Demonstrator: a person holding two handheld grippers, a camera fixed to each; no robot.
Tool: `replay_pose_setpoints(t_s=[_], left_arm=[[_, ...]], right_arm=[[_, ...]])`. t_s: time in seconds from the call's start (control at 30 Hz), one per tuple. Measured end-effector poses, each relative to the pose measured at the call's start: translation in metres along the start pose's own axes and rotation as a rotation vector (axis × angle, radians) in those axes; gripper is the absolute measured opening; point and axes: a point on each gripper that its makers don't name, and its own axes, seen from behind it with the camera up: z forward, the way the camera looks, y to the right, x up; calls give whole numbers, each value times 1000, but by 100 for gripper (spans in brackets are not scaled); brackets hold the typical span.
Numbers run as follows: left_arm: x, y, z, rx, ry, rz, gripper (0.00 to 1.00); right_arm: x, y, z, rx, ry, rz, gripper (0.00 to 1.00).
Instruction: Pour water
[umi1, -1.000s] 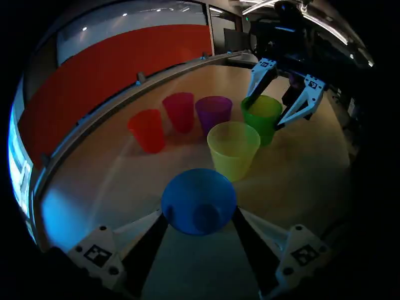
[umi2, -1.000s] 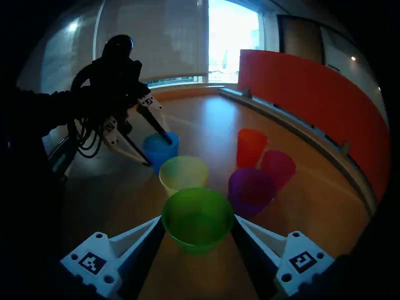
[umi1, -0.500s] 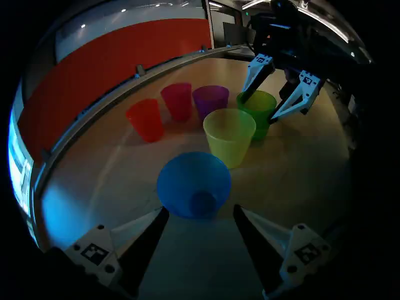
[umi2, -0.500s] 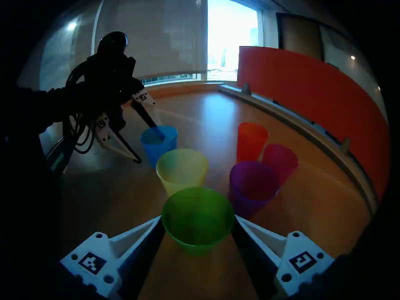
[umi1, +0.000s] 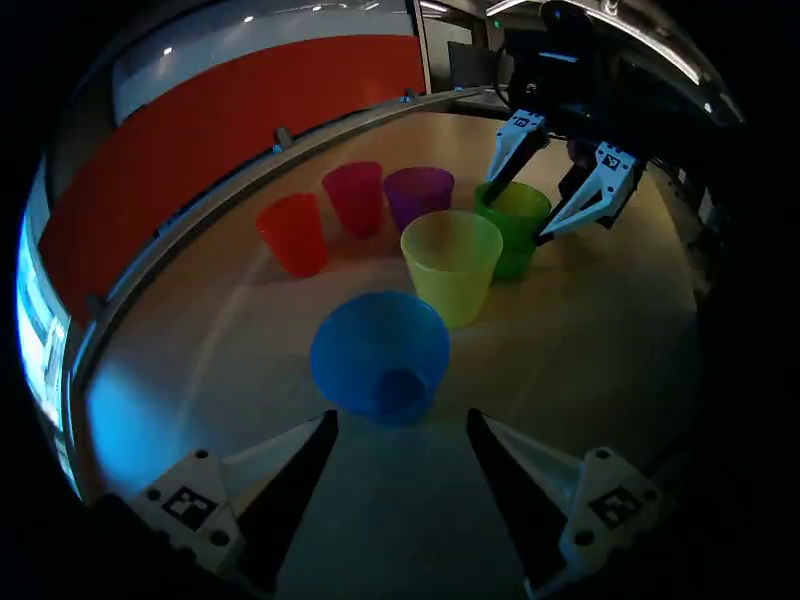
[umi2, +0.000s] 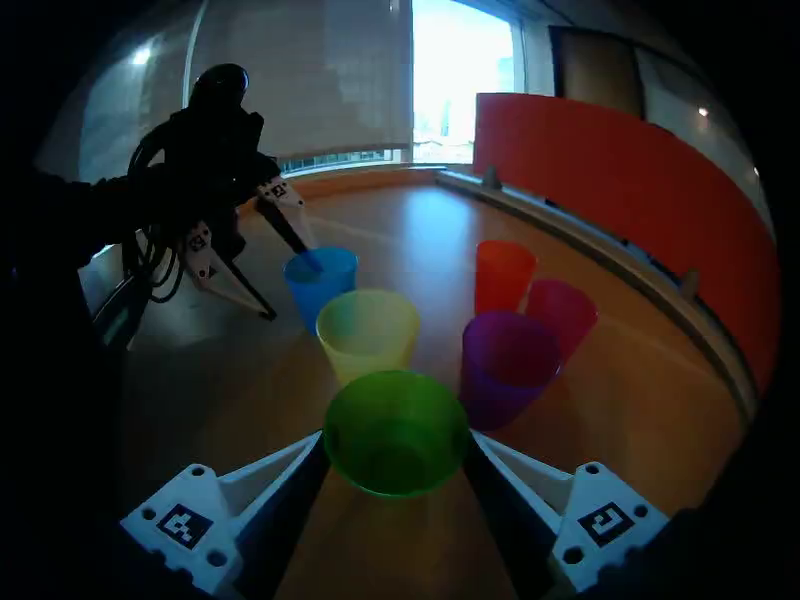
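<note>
Worktop (umi2: 620, 430) is crowded. Right gripper (umi2: 396, 438) is set round green cup (umi2: 397, 430), fingers against both walls; whether it is squeezed cannot be told. Left gripper (umi1: 400, 415) is spread wide, and blue cup (umi1: 380, 350) is left free on the worktop just past its tips. Risk: yellow cup (umi2: 368, 335) and purple cup (umi2: 508, 368), just beside green, could be knocked over if green is lifted or tipped crooked. The thin wall could be crushed or dropped. Water cannot be made out in any cup.

The left gripper view and right gripper view both sat low over the counter (umi1: 610, 330), close in, facing each other across the cup cluster (umi1: 452, 262), so both caught all six.
</note>
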Motion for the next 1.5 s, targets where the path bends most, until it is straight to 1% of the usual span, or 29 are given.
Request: replay_pose_setpoints(t_s=[0.17,0.3,0.57,0.77,0.97,1.1,1.37,1.5], left_arm=[[-1,2,0,-4,-9,1,96],[-2,1,0,3,-11,-4,95],[-4,-3,-4,15,-6,-19,96],[-8,-5,-10,33,0,-37,96],[-12,-9,-17,65,6,-61,96],[-11,-9,-23,81,21,-76,96],[-12,-10,-38,132,42,-87,96],[-14,-12,-46,158,58,-106,96]], right_arm=[[-1,-1,0,-3,3,-1,93],[-1,0,-1,-9,3,13,99],[-7,1,-8,-21,-4,20,99],[-12,3,-15,-47,-6,29,100],[-18,4,-28,-76,0,46,100],[-21,5,-38,-99,6,54,100],[-31,4,-66,-151,16,76,100],[-35,4,-77,-182,33,88,100]])
